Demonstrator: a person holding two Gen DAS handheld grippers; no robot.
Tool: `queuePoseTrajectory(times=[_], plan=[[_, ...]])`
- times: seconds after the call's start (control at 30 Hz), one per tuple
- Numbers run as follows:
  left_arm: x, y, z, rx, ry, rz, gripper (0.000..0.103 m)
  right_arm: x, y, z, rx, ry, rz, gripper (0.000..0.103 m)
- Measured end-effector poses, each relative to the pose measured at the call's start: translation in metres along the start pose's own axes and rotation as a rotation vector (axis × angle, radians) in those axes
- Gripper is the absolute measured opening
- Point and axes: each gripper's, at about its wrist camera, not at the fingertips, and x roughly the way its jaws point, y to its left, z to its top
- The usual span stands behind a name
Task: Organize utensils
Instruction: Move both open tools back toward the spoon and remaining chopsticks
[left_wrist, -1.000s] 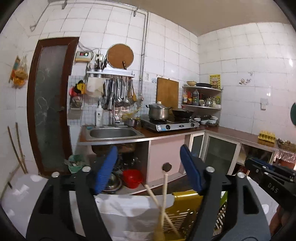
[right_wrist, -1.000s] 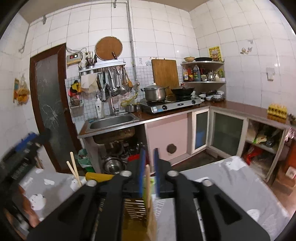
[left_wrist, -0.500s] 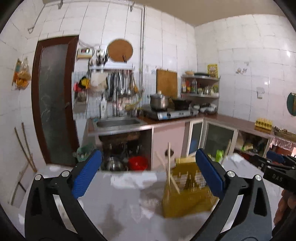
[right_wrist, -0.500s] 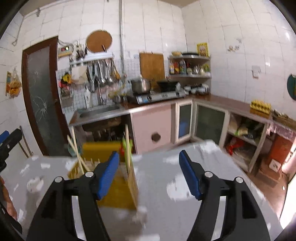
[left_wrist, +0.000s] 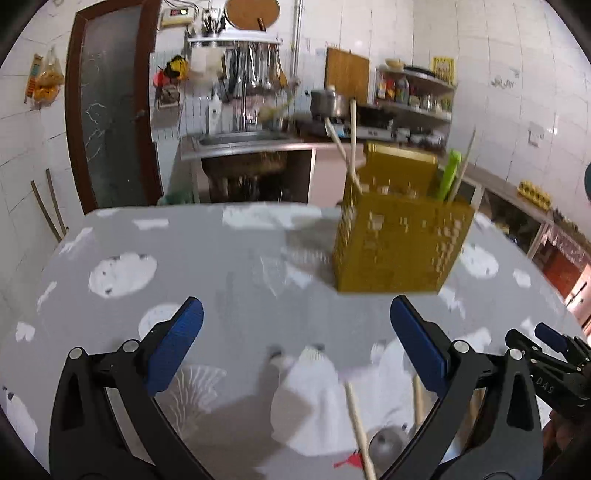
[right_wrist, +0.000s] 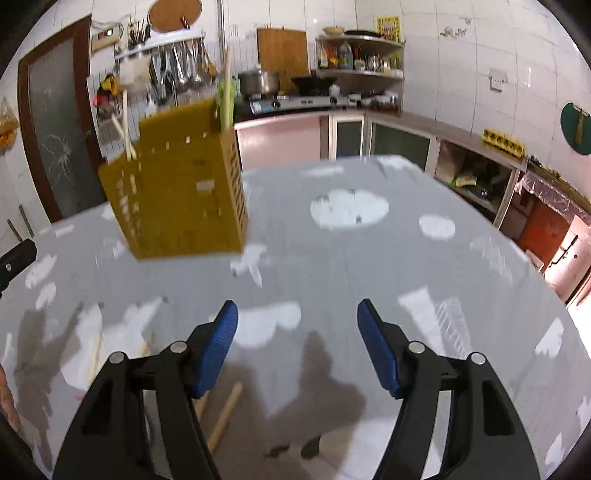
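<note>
1. the left gripper (left_wrist: 295, 325) fills the bottom of the left wrist view, its blue pads spread wide with only tablecloth between them; it grips nothing.
2. its jaws have just been opening, and nothing sits between them.
3. the right gripper (right_wrist: 297, 325) sits at the bottom centre of the right wrist view, its blue pads apart over bare cloth; it too holds nothing.
4. its jaws have also just been opening, with nothing between them.
5. the yellow utensil basket (left_wrist: 399, 247) stands upright on the table (left_wrist: 184, 258), in the right centre of the left wrist view and in the upper left of the right wrist view (right_wrist: 177, 199).
6. in the basket, wooden chopsticks (left_wrist: 351, 147) stick up from its left end, and a green utensil (left_wrist: 448, 177) with another pale stick stands at its right end.
7. loose wooden sticks (left_wrist: 356, 421) lie flat on the cloth at the lower right of the left wrist view, between the left gripper's right finger and the frame's bottom edge; they are well apart from the basket.
8. a rounded metal utensil end (left_wrist: 388, 443) and a small red piece (left_wrist: 349, 461) lie beside those sticks; blur keeps me from telling what they are.
9. in the right wrist view, one wooden stick (right_wrist: 225, 413) lies on the cloth under the left finger at lower left.
10. the table carries a grey cloth with white patches.
</note>
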Motion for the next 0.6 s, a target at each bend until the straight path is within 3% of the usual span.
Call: queuePoseTrajectory(times=[0.33, 0.6], plan=[[0.022, -0.012, -0.038, 0.032, 0.126, -0.014, 0.098, 0.005, 0.009, -0.019, 0.002, 0.099, -0.024, 0.067], [0.029, -0.026, -0.047, 0.066, 0.162, -0.001, 0.098, 0.007, 0.015, -0.028, 0.006, 0.131, -0.036, 0.066]])
